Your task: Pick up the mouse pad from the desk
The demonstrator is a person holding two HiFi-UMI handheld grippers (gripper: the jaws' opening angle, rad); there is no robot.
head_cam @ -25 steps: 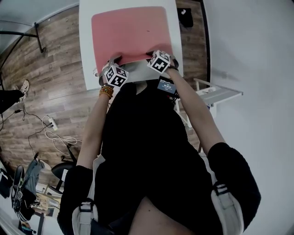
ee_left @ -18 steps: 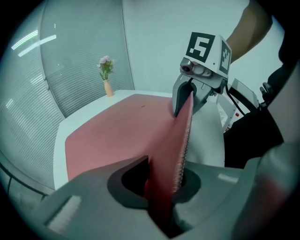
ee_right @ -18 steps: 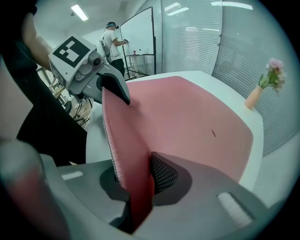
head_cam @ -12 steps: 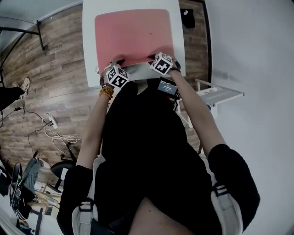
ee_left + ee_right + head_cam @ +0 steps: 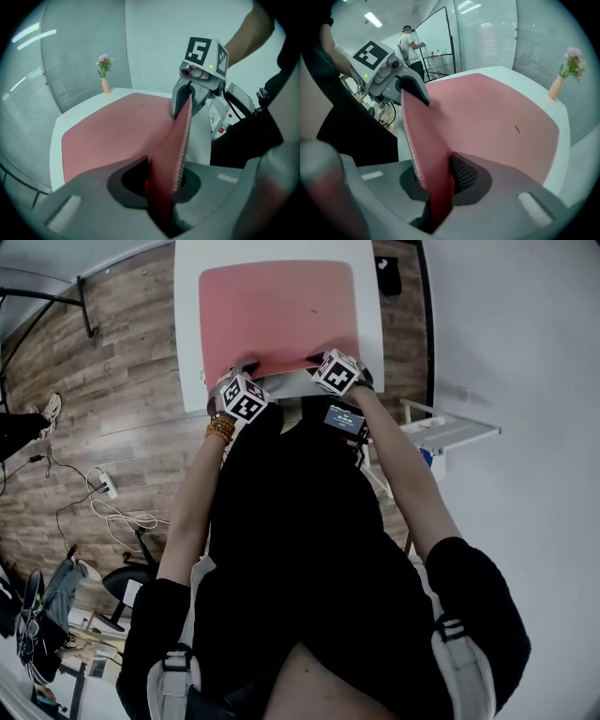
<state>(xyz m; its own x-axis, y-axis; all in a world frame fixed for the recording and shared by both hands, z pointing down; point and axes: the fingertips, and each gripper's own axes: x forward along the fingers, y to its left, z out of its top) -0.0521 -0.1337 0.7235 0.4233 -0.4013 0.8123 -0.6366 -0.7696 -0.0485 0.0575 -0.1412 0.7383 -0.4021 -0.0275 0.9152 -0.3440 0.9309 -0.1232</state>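
A large pink mouse pad (image 5: 278, 313) covers most of the white desk (image 5: 369, 324). My left gripper (image 5: 246, 369) is shut on the pad's near left edge, and my right gripper (image 5: 317, 360) is shut on its near right edge. In the left gripper view the pad's edge (image 5: 176, 140) stands pinched between the jaws and curls up toward the right gripper (image 5: 190, 101). The right gripper view shows the same raised edge (image 5: 426, 154) running to the left gripper (image 5: 410, 91). The far part of the mouse pad lies flat on the desk.
A small vase with pink flowers (image 5: 565, 75) stands at the desk's far corner. A dark object (image 5: 386, 276) lies on the wood floor right of the desk. Cables (image 5: 112, 512) and a chair base lie on the floor at left. A person (image 5: 410, 40) stands by a whiteboard far off.
Both grippers hold their grip on the pad's near edge; pad, desk and grippers have shifted slightly right and down in the head view. The hold itself is unchanged.
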